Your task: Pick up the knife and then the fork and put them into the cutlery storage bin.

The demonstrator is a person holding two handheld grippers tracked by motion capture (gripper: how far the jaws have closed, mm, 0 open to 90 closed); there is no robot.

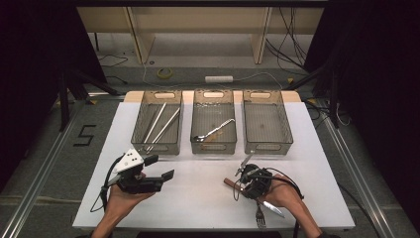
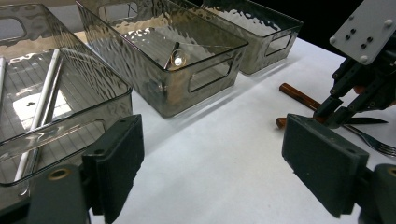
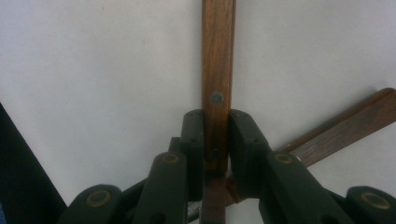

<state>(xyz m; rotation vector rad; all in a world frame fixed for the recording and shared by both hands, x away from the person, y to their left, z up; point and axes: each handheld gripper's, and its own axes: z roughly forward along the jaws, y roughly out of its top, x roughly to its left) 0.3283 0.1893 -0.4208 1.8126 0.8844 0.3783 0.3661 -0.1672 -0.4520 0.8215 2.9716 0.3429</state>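
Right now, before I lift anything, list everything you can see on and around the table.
Table: one, white, centre.
Bins: three, clear grey, in a row at the far side.
Rods: at least two, silver, in the left bin.
Spoon: one, silver, in the middle bin.
Wooden-handled utensils: two, brown handles crossing near the table's right front; one looks like a knife, its blade pointing at the near edge.
Fork: one, silver, beside the blade.
Tape roll: one, yellowish, on the floor beyond.
Left gripper: one, black, open, holding nothing.
Right gripper: one, black, shut on one wooden handle.
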